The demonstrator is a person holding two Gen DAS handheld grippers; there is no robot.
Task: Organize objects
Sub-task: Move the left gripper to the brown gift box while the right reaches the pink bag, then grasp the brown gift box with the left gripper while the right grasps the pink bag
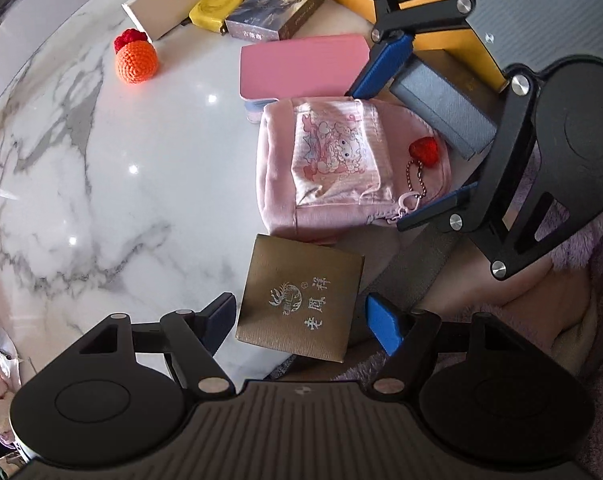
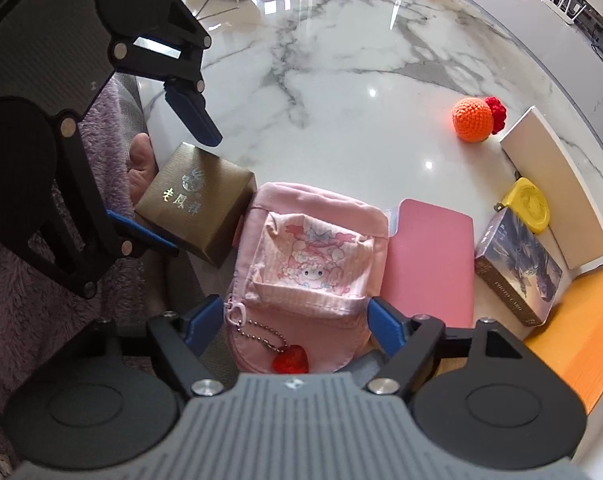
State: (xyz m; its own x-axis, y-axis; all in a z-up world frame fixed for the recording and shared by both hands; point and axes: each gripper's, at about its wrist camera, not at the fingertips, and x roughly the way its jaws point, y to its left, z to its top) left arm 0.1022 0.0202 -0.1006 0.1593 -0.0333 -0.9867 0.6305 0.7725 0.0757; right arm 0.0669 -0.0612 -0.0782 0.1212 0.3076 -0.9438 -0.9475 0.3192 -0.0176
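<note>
A bronze gift box (image 1: 299,300) with silver lettering lies at the marble table's near edge, between the open fingers of my left gripper (image 1: 303,326); it also shows in the right wrist view (image 2: 195,202). A pink cartoon pouch (image 2: 305,268) with a red heart charm (image 2: 289,364) lies between the open fingers of my right gripper (image 2: 297,322); in the left wrist view the pouch (image 1: 333,168) sits beyond the box, with the right gripper (image 1: 409,140) around it. Neither gripper visibly clamps its object.
A pink flat case (image 2: 429,256), a photo-card box (image 2: 517,268), a yellow tape measure (image 2: 527,204), a white box (image 2: 557,184) and an orange crochet ball (image 2: 473,120) lie on the marble table (image 2: 341,80). A grey box (image 1: 441,108) lies behind the pouch.
</note>
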